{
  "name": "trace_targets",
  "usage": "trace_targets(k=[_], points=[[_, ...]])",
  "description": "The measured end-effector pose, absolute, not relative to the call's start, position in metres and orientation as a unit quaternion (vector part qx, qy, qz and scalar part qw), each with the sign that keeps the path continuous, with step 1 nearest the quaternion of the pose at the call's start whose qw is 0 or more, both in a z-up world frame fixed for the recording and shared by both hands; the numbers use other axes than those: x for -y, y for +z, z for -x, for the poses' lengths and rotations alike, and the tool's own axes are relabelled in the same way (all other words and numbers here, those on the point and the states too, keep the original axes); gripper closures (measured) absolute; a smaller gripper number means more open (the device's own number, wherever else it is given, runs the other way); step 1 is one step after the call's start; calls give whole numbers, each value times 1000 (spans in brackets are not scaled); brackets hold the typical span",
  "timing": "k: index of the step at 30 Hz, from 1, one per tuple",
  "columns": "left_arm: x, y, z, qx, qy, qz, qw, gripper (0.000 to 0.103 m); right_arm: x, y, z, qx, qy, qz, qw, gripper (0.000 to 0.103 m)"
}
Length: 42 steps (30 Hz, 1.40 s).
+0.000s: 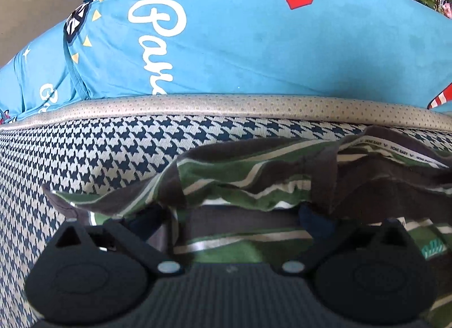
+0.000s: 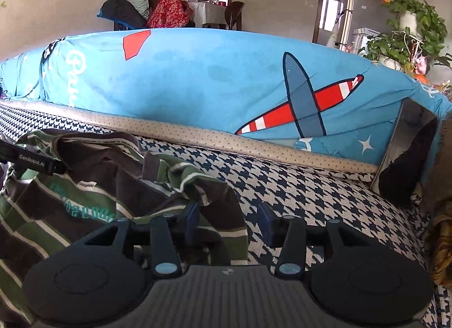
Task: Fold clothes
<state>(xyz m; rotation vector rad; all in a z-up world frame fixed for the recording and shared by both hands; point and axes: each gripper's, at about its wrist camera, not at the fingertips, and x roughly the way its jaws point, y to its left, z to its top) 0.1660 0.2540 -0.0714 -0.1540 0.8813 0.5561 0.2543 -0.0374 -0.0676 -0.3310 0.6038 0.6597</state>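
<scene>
Striped garment (image 2: 84, 187) crumpled on houndstooth cushion (image 2: 310, 187), fingers (image 2: 265, 218) apart.

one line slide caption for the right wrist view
Right gripper open over the green-and-brown striped shirt crumpled on a houndstooth cushion.

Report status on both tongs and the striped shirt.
Right tongs open, shirt edge between them. Left tongs wide, over cloth. Striped shirt crumpled on houndstooth cushion. Nothing in the way.
</scene>
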Motion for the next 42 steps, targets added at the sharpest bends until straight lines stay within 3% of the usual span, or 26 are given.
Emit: trace_targets(k=[8,13,16,23,31,42], points=[[-288,-75,-179,-409,304,105,854,0,58,-76,-262,-323,341,161,868,53],[-325,-69,-169,-386,346,202,831,0,70,-79,-263,-341,348,166,858,43],[-339,-64,-157,-370,326,268,827,0,74,-84,-263,-361,354,167,846,41],[-308,-48,-161,-374,312,221,845,0,72,-88,-255,-360,364,185,839,41],[-274,-56,-167,-406,279,198,847,0,62,-87,-244,-351,374,186,838,93],[-238,-54,-164,-419,247,162,858,0,74,-52,-252,-233,219,167,933,98]])
